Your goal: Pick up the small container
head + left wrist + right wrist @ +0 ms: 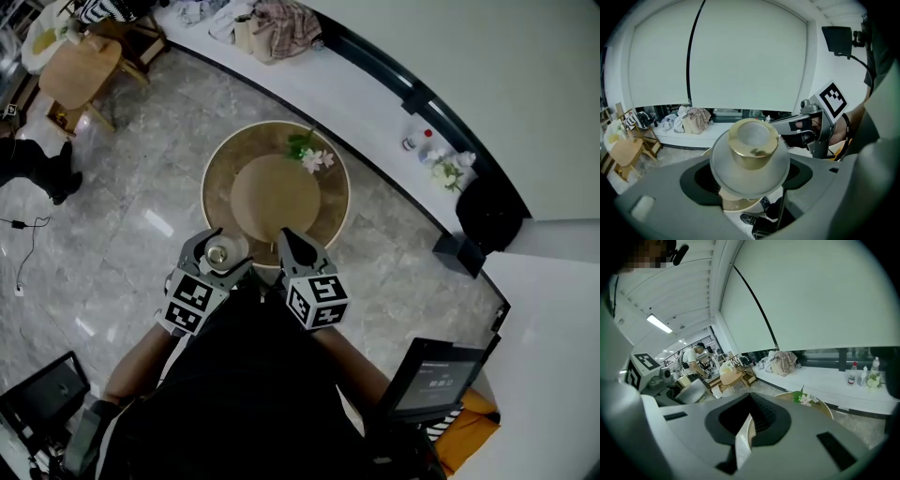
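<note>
The small container (pixel 217 254) is a white rounded pot with a gold neck (pixel 753 143). My left gripper (pixel 217 246) is shut on it and holds it above the near left rim of the round wooden table (pixel 281 192). It also shows at the left of the right gripper view, where the small container (pixel 693 391) hangs in the air. My right gripper (pixel 294 246) is beside it over the table's near edge, jaws shut with nothing in them, only a narrow slit between them. The right gripper (pixel 790 127) points leftward behind the pot.
A sprig of white flowers (pixel 314 157) lies at the table's far side. Beyond it runs a white window ledge (pixel 356 89) with bags (pixel 281 28) and bottles (pixel 417 141). A small wooden table (pixel 80 67) stands far left. A screen (pixel 436 377) is near right.
</note>
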Demonstrator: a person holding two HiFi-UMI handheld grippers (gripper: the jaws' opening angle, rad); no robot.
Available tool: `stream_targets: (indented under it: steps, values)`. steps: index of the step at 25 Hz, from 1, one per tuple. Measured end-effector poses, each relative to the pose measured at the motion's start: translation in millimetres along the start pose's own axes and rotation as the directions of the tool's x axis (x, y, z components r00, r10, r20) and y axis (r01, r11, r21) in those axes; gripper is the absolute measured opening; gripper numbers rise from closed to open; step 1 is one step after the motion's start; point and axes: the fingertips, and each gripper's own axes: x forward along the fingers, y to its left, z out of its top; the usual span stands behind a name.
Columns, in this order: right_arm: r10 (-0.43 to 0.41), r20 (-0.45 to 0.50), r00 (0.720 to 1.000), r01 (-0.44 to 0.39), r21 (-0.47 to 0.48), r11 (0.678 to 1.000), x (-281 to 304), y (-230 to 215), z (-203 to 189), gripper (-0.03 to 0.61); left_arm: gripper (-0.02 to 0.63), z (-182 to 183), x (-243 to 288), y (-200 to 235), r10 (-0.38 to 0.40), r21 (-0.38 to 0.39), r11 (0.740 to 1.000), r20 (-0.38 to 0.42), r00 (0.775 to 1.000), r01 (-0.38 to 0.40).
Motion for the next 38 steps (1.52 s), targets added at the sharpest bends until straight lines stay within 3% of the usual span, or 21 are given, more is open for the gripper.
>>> stream_targets:
  steps: [38]
  values:
    - [0.008,-0.005,1.000,-0.008,-0.052,0.999,3.0,4.1,-3.4,-0.005,0.337,-15.5,5.6,4.3,-0.002,-0.029,1.000,-0.033,0.999,0.001]
